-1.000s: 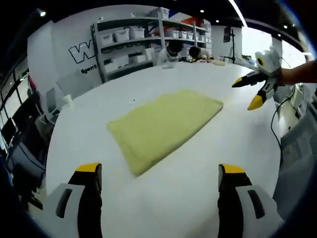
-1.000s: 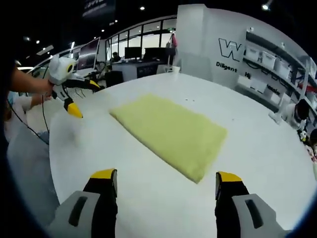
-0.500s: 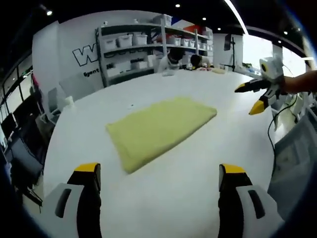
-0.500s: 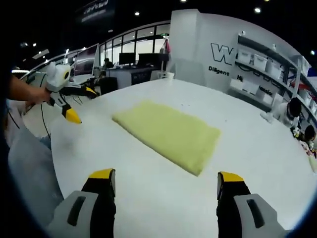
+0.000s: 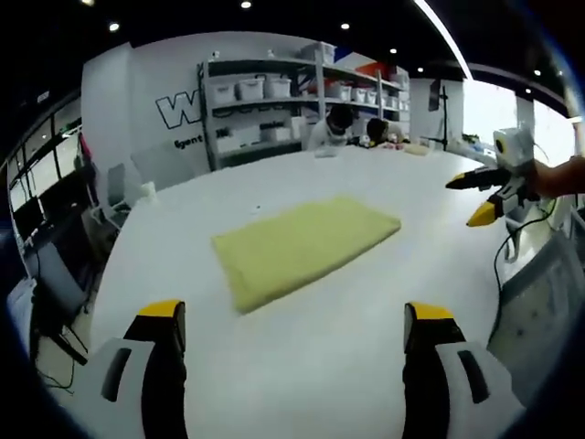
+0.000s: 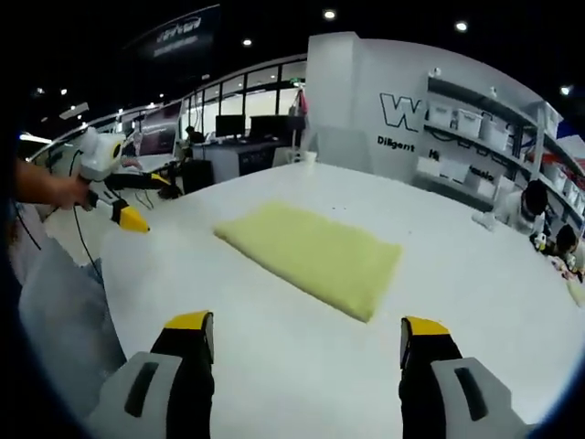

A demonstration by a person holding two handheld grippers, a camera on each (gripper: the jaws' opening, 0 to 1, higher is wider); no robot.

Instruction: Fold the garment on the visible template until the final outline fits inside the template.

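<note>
A pale yellow garment lies folded into a flat rectangle in the middle of the round white table. My left gripper hovers open above the near table surface, well short of the cloth, with nothing between its jaws. My right gripper, held in a hand, floats open off the table's right side. In the right gripper view the same garment lies ahead of my right gripper, whose jaws stand wide apart and empty. My left gripper hangs open at the left, beyond the table edge.
Shelves with white bins line the far wall, and people sit at the table's far edge. Chairs stand past the left rim. Desks with monitors lie behind. A cable hangs at the right.
Both cameras have drawn back from the table, so the garment looks smaller and farther. The cloth itself has not moved, and both grippers stay open.
</note>
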